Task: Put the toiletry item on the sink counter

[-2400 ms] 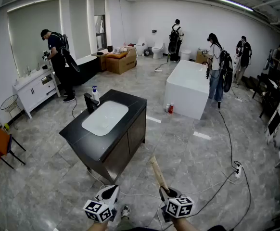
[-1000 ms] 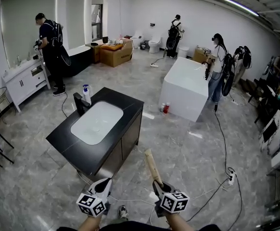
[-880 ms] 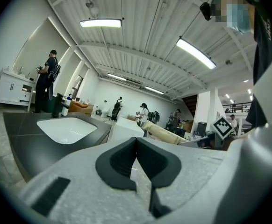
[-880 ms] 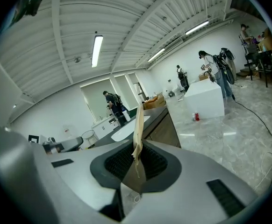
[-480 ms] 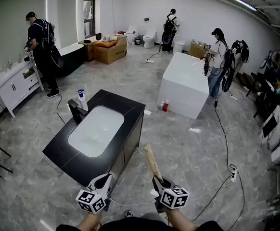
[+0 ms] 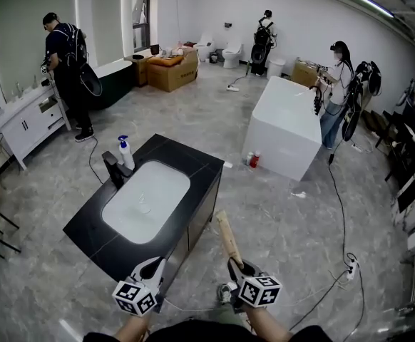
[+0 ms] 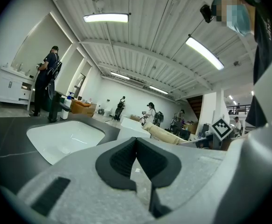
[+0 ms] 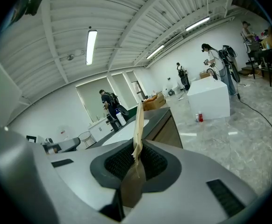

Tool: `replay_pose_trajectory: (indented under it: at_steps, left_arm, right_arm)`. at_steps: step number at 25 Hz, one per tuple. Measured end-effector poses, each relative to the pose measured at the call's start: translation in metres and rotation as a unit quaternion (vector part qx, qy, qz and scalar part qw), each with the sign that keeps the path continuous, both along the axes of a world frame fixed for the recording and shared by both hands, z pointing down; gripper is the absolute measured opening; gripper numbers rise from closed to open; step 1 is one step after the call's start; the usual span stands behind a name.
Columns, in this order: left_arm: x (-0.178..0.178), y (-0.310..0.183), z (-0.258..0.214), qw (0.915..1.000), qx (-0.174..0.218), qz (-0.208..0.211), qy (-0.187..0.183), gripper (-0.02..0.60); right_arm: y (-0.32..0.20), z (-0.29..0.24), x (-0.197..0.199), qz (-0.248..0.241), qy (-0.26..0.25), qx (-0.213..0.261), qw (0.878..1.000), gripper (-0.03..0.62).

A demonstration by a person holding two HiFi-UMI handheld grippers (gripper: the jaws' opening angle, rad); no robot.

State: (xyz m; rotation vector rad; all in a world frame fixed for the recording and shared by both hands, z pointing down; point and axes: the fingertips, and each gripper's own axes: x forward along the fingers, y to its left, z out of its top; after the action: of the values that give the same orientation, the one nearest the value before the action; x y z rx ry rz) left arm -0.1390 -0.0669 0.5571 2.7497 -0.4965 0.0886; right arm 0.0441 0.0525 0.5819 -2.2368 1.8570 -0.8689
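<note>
Tube (image 6: 227,237), tan and flat, sticks up from the right gripper (image 6: 234,263), whose jaws are pinched on its lower end. It is held over the floor beside the black counter (image 6: 197,164), not on it. The left gripper (image 6: 154,266) has its jaws closed together on nothing, near the counter's front.

White bathtub (image 6: 284,120) on grey tiled floor (image 6: 279,219). Red can (image 6: 254,160) at its near base. Backpacked person (image 6: 339,84) just right of it. Far left of it, cardboard box (image 6: 173,70), white cabinet (image 6: 29,123), another person (image 6: 65,55). Behind it, toilet (image 6: 232,54).
</note>
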Motion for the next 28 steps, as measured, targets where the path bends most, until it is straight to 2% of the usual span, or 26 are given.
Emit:
replay_pose_trajectory:
  at_steps: [10,21,28]
  left_arm:
    - [0.071,-0.050,-0.008,0.9977,0.002,-0.068,0.005,0.006]
    - [0.140,-0.080,-0.009,0.9880,0.003,-0.154,0.003,0.006]
    - [0.169,-0.083,-0.006,0.9836,0.005,-0.180,0.003,0.006]
  right_arm:
    - [-0.071,-0.001,0.085,-0.063,0.001,-0.005,0.998,0.043]
    - [-0.134,-0.004,0.177,-0.138,0.013,-0.012,0.990,0.043]
    - [-0.159,0.004,0.214,-0.167,0.024,-0.013,0.986,0.043]
